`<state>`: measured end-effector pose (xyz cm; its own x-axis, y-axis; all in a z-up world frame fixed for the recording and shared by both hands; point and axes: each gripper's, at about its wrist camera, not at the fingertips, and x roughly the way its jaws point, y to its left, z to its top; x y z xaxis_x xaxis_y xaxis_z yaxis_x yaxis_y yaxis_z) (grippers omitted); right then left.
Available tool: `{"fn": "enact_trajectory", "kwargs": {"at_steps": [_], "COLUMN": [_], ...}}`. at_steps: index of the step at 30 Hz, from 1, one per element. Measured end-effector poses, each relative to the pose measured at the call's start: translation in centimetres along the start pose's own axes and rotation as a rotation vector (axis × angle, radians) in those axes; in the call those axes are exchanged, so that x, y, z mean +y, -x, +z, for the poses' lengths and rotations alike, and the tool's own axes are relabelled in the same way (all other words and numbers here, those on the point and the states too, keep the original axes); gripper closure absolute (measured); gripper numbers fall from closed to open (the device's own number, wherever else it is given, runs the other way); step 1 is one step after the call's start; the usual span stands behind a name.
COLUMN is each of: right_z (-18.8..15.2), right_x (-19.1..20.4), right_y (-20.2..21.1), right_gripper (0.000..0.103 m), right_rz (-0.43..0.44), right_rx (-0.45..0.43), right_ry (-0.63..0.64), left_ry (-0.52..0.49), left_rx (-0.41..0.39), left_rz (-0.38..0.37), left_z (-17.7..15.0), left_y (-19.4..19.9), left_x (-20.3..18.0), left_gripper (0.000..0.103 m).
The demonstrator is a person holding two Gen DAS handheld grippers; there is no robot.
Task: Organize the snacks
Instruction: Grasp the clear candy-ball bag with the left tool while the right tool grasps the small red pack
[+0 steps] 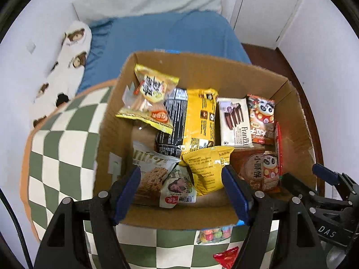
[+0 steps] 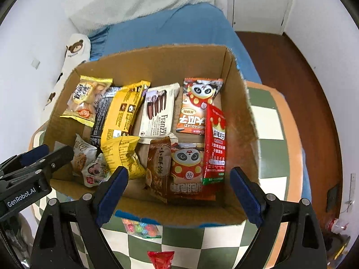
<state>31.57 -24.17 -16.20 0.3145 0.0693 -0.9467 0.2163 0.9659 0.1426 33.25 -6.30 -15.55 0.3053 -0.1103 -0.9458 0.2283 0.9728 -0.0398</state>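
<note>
An open cardboard box (image 1: 202, 67) (image 2: 157, 53) on a green and white checked cloth holds several snack packets. Among them are a Franzzi wafer pack (image 1: 234, 123) (image 2: 159, 112), a small yellow packet (image 1: 208, 168) (image 2: 121, 154), a panda packet (image 2: 188, 168) and a red packet standing on edge (image 2: 215, 143). My left gripper (image 1: 180, 174) hovers open over the box's near left part, nothing between its fingers. My right gripper (image 2: 179, 174) hovers open over the near right part, also holding nothing. Outside the box's front wall lie a colourful candy packet (image 1: 213, 234) (image 2: 141, 226) and a red packet (image 1: 226, 257) (image 2: 160, 257).
The checked cloth (image 1: 62, 134) covers a round table with an orange border. Behind the box is a bed with a blue sheet (image 1: 168, 35) and a bear-print pillow (image 1: 74, 51). Dark wood floor (image 2: 291, 67) and a white door lie to the right.
</note>
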Motion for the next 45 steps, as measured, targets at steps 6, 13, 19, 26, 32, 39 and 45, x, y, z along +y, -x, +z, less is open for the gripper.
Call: {"fn": "enact_trajectory", "kwargs": {"at_steps": [6, 13, 19, 26, 32, 39, 45], "right_z": [-1.1, -3.0, -4.3, -6.1, -8.6, -14.3, -19.8], "right_x": [0.1, 0.8, 1.1, 1.3, 0.2, -1.5, -3.6], "right_y": [3.1, 6.9, 10.1, 12.2, 8.9, 0.1, -7.0], "right_gripper": [0.009, 0.009, 0.009, 0.009, 0.009, 0.009, 0.017], "right_rz": [-0.005, -0.004, -0.005, 0.009, 0.106, 0.209, 0.354], "right_rx": [-0.082, -0.170, -0.244, -0.283, -0.154, 0.084, 0.274], "right_ry": [0.009, 0.028, 0.030, 0.020, -0.048, -0.191, -0.404], "left_ry": [-0.007, -0.022, -0.020, -0.014, -0.019, 0.006, 0.006], "left_rx": [-0.088, -0.174, -0.248, -0.283, -0.213, 0.050, 0.193], "left_rz": [0.006, -0.007, -0.021, -0.031, 0.006, 0.018, 0.012], "left_z": [-1.4, -3.1, -4.6, -6.3, -8.9, -12.4, -13.5], "left_y": [3.0, 6.7, 9.8, 11.6, 9.3, 0.4, -4.7], "left_x": [-0.5, -1.5, -1.9, -1.9, -1.5, -0.7, -1.2], "left_gripper": [0.030, 0.030, 0.030, 0.030, 0.030, 0.030, 0.030]}}
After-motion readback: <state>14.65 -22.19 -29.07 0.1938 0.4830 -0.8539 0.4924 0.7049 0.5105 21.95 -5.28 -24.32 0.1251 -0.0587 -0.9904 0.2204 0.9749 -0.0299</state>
